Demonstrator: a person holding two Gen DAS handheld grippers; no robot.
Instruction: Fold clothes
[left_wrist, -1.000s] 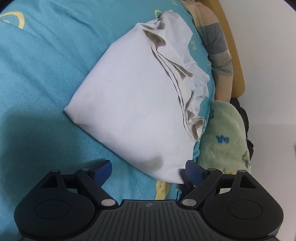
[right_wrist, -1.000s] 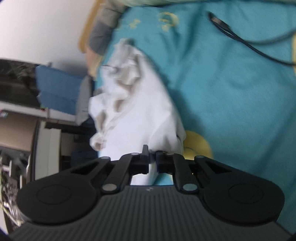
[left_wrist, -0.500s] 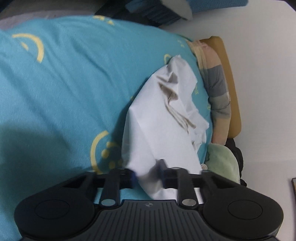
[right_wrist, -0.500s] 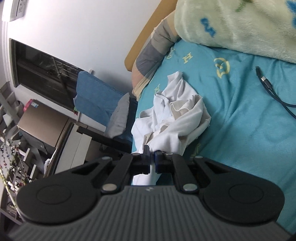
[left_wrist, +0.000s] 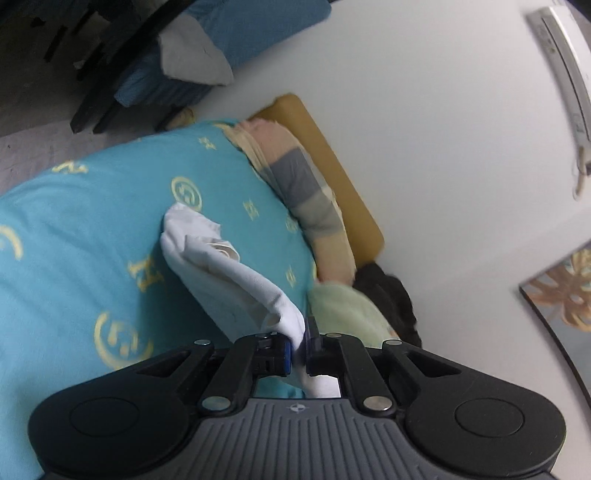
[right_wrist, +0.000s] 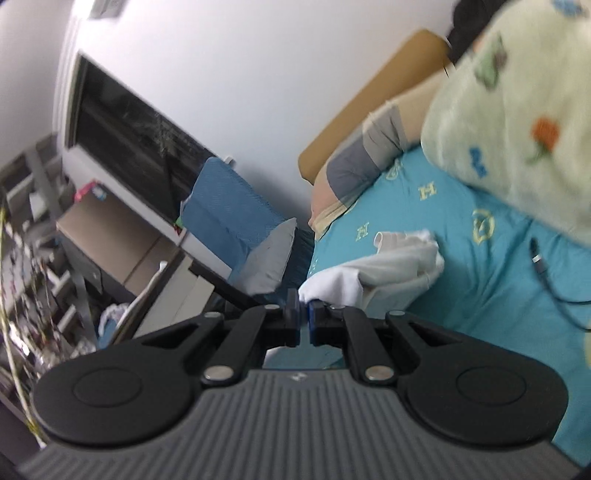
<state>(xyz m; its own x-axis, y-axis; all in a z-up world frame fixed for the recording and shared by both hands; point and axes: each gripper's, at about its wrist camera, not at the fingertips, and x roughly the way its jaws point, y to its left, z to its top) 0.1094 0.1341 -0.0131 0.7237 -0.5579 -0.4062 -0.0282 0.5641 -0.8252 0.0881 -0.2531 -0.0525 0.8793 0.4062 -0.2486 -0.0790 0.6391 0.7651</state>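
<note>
A white garment lies partly lifted over the teal bedsheet. My left gripper is shut on one near edge of it, and the cloth stretches away from the fingers down to the bed. In the right wrist view the same garment hangs from my right gripper, which is shut on another edge. Its far end rests bunched on the sheet.
A striped pillow and tan headboard lie along the wall. A pale green plush blanket sits at the right, with a black cable on the sheet. A blue chair and cluttered shelves stand beside the bed.
My left gripper closed on the garment's edge. Both grippers rose, pulling the garment up off the bed into a stretched strip.
</note>
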